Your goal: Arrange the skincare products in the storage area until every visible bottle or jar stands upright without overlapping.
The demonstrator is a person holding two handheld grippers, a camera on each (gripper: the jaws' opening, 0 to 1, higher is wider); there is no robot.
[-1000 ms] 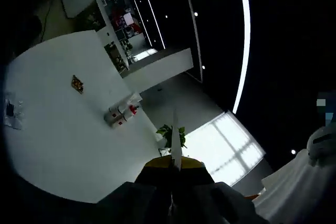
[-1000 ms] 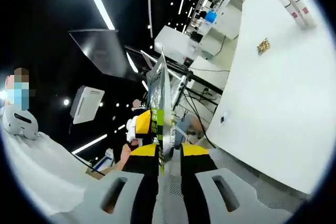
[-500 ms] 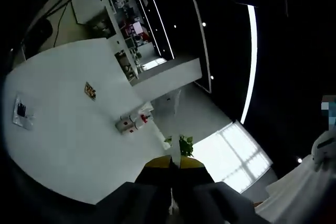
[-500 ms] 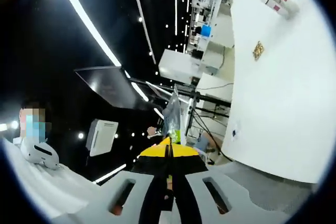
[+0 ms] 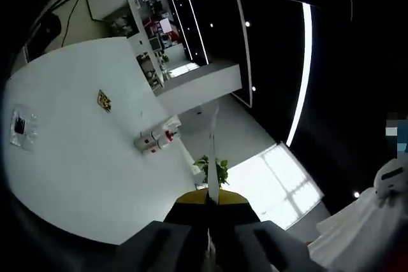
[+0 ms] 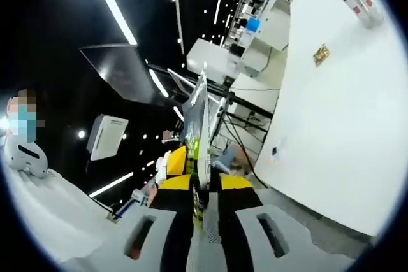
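Each tool pinches a thin sachet edge-on, the left tool a pale sachet, the right tool a green-printed sachet; both look light, floppy and slippery, best gripped low near the seam, well apart from the white counter.

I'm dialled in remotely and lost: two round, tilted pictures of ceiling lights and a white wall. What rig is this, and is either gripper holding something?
A person carries a two-jaw gripper in each hand; a fisheye camera rides on each, so both pictures tilt with the hands. In the left gripper view, the left gripper has its jaws shut on a thin sheet seen edge-on. In the right gripper view, the right gripper is shut on a thin packet with green print. Both cameras point up at a white wall and ceiling lights. I cannot see any bottles or jars here.
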